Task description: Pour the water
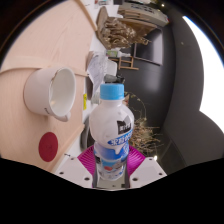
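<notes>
Gripper view, rotated scene.

Clear plastic bottle (112, 125): white cap, blue-and-white label, seen tilted with the cap pointing away from the fingers. Held at its lower part in the gripper (111, 163), pressed from both sides by the pink pads (90, 157), jaws closed on it.

White cup (50, 93): to the left of the bottle, near it but apart, mouth turned toward the bottle and showing a pale inside. Sits against the beige table (50, 45), which fills the left side.

Round red disc (48, 147): on the same beige surface, just below the cup in the view, left of the fingers.

Small clear wrapped item (97, 68): beyond the bottle cap, at the table's edge; kind not identifiable.

Dried twigs or stalks (122, 33): far beyond the bottle, a tangled brown clump; more of the same to the right of the bottle.

Dark background on the right, details not readable.
</notes>
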A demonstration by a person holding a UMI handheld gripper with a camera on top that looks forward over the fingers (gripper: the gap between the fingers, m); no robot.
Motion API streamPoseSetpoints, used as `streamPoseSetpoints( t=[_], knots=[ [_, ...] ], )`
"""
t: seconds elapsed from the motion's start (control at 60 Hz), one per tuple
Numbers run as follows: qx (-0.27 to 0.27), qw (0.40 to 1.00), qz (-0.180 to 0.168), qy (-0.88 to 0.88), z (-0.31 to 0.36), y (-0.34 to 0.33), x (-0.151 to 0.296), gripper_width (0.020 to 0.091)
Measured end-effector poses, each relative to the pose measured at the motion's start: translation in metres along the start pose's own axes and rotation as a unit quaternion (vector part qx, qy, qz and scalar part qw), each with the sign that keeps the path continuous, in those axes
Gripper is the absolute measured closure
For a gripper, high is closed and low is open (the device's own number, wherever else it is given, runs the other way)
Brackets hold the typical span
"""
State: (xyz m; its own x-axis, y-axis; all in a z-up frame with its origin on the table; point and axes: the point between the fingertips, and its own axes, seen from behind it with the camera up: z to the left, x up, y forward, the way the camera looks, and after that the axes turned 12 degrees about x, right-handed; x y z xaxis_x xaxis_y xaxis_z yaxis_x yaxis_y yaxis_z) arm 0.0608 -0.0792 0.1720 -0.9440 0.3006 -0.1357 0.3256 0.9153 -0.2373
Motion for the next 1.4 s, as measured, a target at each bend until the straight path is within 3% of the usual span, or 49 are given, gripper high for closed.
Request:
streamPoseSetpoints(
  t=[0.167,0.3,0.4,0.55,0.8,1.017,1.05,1.117,1.167,1.4],
  knots=[
    [0.050,0.957,-0.042,0.282,-0.021,-0.016,-0.005,0.0742],
    [0.108,0.862,-0.078,0.490,-0.013,-0.014,-0.004,0.0741],
    [0.154,0.780,-0.083,0.600,0.011,-0.001,-0.009,0.0742],
    [0.197,0.697,-0.095,0.683,0.058,0.020,-0.006,0.0740],
    [0.222,0.671,-0.092,0.701,0.115,0.037,0.003,0.0729],
    [0.209,0.662,-0.088,0.714,0.122,0.031,-0.002,0.0577],
    [0.218,0.657,-0.074,0.718,0.128,0.029,-0.002,0.0489],
    [0.231,0.645,-0.055,0.726,0.130,0.020,-0.003,0.0235],
    [0.228,0.639,-0.043,0.733,0.125,0.009,-0.009,0.0259],
    [0.229,0.654,0.009,0.721,0.091,-0.107,0.000,0.0250]
  ],
)
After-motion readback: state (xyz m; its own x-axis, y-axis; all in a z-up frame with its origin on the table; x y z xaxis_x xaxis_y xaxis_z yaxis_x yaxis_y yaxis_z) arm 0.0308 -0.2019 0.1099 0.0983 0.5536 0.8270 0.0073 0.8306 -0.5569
